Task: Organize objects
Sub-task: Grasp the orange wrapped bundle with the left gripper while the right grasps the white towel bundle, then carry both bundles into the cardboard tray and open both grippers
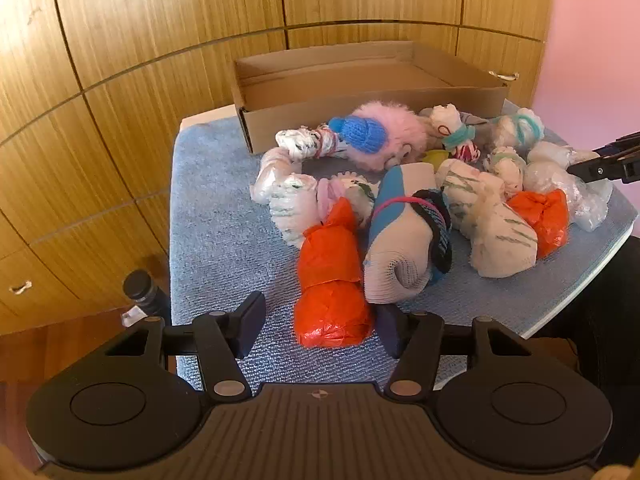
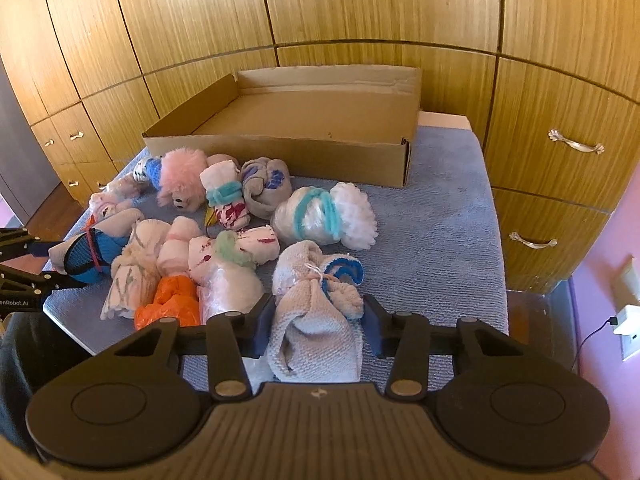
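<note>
A pile of tied cloth and plastic bundles lies on a blue mat (image 1: 216,240). An open, empty cardboard box (image 1: 360,108) stands behind the pile, also in the right wrist view (image 2: 304,148). My left gripper (image 1: 320,328) is open, its fingers either side of the near end of an orange plastic bundle (image 1: 332,280), beside a grey and blue sock roll (image 1: 404,248). My right gripper (image 2: 318,328) has its fingers around a white knit cloth bundle (image 2: 316,312) with a blue rolled end. A pink plush toy (image 2: 184,180) lies near the box.
Wooden cupboard doors (image 2: 360,12) with metal handles (image 2: 576,144) surround the table. The mat's near edge (image 2: 76,332) drops off at the left of the right wrist view. A wall socket with a charger (image 2: 628,320) is at the far right. A dark cylinder (image 1: 144,292) stands left of the table.
</note>
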Tool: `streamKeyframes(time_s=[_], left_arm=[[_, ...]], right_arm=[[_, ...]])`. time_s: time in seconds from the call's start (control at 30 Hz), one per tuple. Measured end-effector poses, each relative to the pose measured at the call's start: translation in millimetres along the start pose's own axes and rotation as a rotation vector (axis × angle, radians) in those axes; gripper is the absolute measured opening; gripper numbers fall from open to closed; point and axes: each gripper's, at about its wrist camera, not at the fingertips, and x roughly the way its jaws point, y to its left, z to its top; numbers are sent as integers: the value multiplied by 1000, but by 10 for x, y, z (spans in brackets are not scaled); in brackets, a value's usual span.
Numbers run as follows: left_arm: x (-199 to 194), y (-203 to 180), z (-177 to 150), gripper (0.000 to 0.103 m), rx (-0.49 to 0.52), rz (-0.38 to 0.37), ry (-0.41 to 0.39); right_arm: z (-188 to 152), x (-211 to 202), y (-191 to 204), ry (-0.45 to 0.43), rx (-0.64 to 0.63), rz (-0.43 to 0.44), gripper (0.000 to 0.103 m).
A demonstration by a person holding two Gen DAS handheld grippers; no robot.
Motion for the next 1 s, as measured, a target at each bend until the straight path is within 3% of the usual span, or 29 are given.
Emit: streamKeyframes(time_s=[0.13,0.47,0.53,1.0], left_arm=[[7,-59,30,54,40,5,-8],[28,-41,41,53,30,9,-10],[14,-20,36,42,11,1,-5],[-238,181,-28,41,-78,20,3]], right_arm=[[-2,-30,-10,-4,4,-6,41],[-31,-22,-20,-3,5,-22,42],[-27,-21,-19,-1,4,-22,42],[0,-129,-21,-40,7,-31,41]])
